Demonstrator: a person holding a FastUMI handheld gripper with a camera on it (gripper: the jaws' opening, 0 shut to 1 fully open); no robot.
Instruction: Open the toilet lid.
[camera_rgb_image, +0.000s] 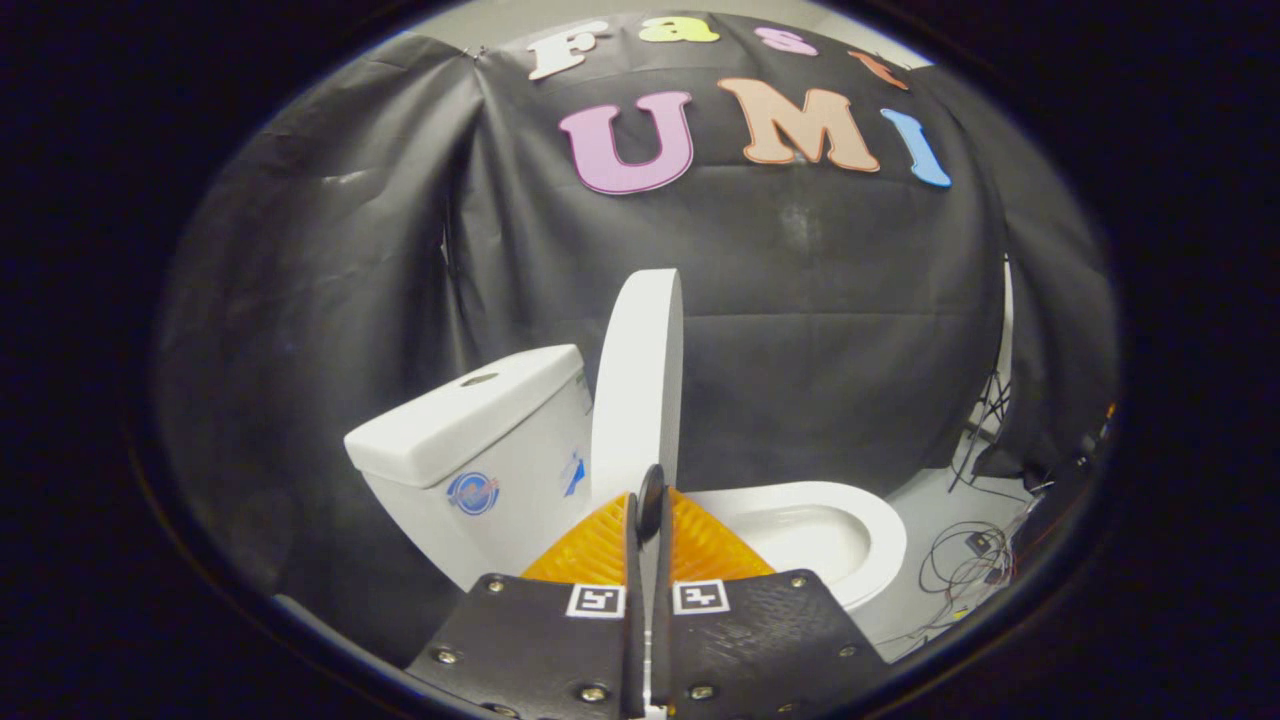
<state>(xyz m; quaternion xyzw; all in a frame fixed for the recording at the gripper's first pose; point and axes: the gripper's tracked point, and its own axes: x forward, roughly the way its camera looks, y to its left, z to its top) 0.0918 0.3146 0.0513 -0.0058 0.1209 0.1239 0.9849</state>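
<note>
A white toilet stands in front of the black cloth wall. Its lid (640, 380) is raised, standing nearly upright on edge beside the tank (470, 420). To the right of the lid lies the uncovered seat ring and bowl (870, 530). My gripper (650, 505) is shut, its two fingers pressed together with nothing seen between them. The fingertips sit just in front of the lid's lower end, near the hinge; whether they touch it I cannot tell.
The black cloth wall closes in behind and on both sides of the toilet. Loose cables (965, 565) lie on the pale floor to the right of the bowl. More dark cables hang by the wall's right fold (990, 410).
</note>
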